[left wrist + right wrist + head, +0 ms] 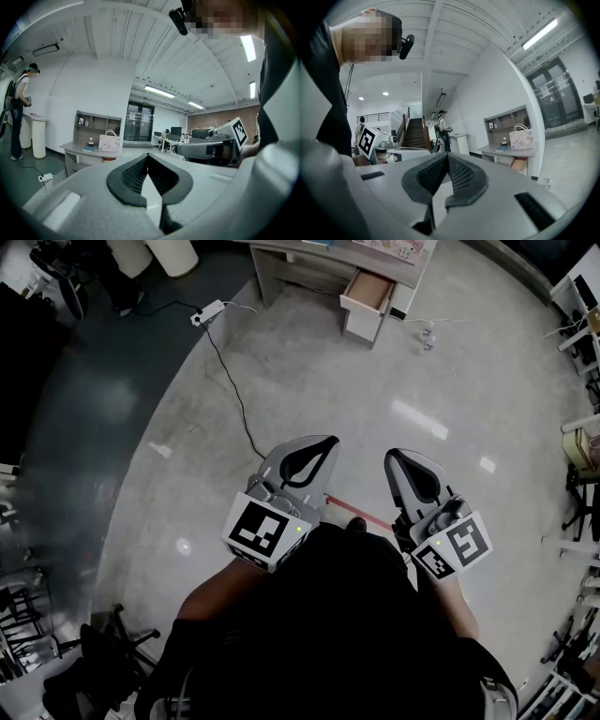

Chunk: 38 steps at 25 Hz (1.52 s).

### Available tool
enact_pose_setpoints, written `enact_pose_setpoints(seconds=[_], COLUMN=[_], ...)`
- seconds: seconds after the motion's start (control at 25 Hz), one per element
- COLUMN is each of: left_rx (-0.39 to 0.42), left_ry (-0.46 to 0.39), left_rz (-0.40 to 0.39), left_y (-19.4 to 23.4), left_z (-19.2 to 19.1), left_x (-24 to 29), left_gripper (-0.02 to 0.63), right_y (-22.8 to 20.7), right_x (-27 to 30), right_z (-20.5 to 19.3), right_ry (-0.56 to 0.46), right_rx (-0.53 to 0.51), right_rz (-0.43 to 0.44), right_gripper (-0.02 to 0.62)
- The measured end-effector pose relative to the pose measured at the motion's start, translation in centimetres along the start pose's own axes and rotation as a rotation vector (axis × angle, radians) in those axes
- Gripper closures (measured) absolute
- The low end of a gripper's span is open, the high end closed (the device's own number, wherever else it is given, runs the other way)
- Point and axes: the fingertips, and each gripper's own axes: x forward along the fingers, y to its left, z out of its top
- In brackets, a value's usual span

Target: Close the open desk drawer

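Left tongs (328, 441): closed, pads meeting at the tips with nothing between them. They were held out in front of the person, over bare floor.
Right tongs (393, 457): also closed and empty, level, just beside the left pair but not touching it.
Drawer (367, 292): pulled out of the bench's right end with its wooden inside showing. It sat at the far side of the room, well apart from both tongs.
Bench (281, 268): grey, against the white wall, with a shelf unit on top at the back.
Bag (521, 138): pale pink with handles, upright on the bench top above the drawer.
Floor (450, 381): polished pale concrete, darker at the left, with a short red strip (352, 508) lying between the two tongs.
Power strip (208, 312): white, on the floor near the bench's left leg. Its black cable (234, 395) trailed back toward the person.
Bystander (442, 130): standing left of the bench by a white pedestal, wearing a cap.
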Motion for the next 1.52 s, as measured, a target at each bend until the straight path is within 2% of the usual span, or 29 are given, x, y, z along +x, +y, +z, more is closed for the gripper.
enact_pose_setpoints(seconds=[0.24, 0.4, 0.76, 1.2, 1.52], left_rx=[0.005, -0.007, -0.020, -0.006, -0.020], left_ry=[-0.002, 0.002, 0.035, 0.045, 0.065], left_rz=[0.003, 0.011, 0.052, 0.135, 0.121], left_y=[3.8, 6.3, 14.0, 23.5, 28.3], left_z=[0.3, 0.3, 0.5, 4.0, 4.3], left_x=[-0.8, 0.9, 10.2, 24.7, 30.2], left_gripper=[0.598, 0.598, 0.598, 0.598, 0.598], right_y=[0.5, -1.7, -12.2, -27.7, -32.7], right_x=[3.7, 5.5, 12.2, 20.2, 26.0], right_z=[-0.4, -0.4, 0.1, 2.6, 2.9], right_ry=[-0.010, -0.001, 0.002, 0.019, 0.034], right_rx=[0.045, 0.059, 0.099, 0.117, 0.138], right_rz=[-0.008, -0.020, -0.016, 0.029, 0.044], right_gripper=[0.586, 0.584, 0.584, 0.584, 0.584])
